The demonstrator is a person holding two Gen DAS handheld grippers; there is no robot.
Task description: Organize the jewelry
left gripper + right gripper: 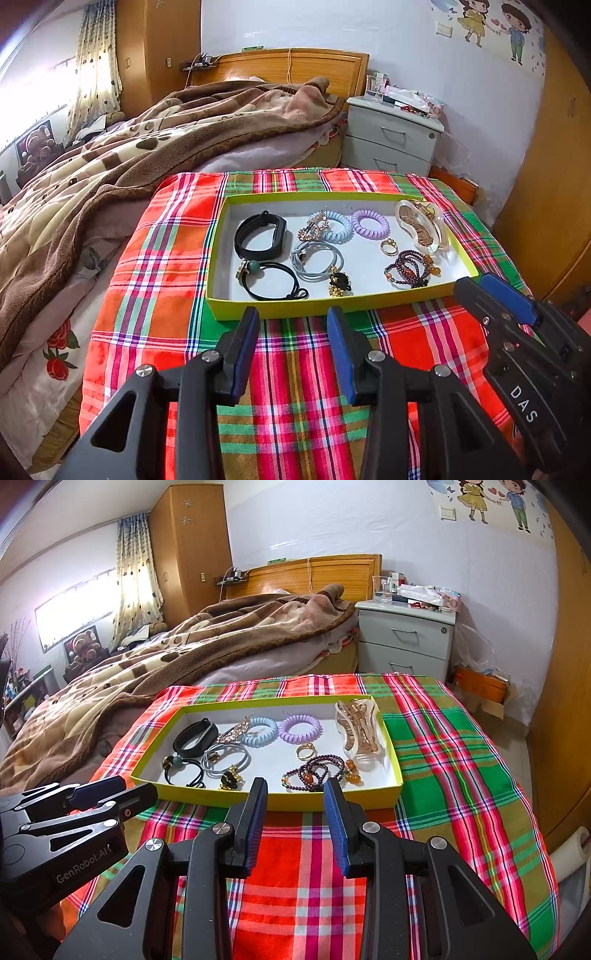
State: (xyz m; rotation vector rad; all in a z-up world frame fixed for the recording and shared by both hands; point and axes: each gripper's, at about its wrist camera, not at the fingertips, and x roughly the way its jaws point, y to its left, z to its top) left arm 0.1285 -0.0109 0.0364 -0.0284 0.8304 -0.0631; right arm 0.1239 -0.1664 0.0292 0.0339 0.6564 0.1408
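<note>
Both the left gripper (292,314) and the right gripper (295,786) hover with jaws parted and empty just short of the tray (295,308), which holds the jewelry (408,267) on the plaid cloth (155,295).

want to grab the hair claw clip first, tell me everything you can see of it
The hair claw clip is a large claw of clear plastic with rose-gold or amber-toned metal-looking teeth and hinge inside. It lies on its side at the far right end of the yellow-green tray, long axis running roughly front to back, close along the right wall. Its jaws appear closed. It rests on the tray's white floor; the gold ring and the amber beads sit near it, apparently not touching. Neither gripper is on it.
</note>
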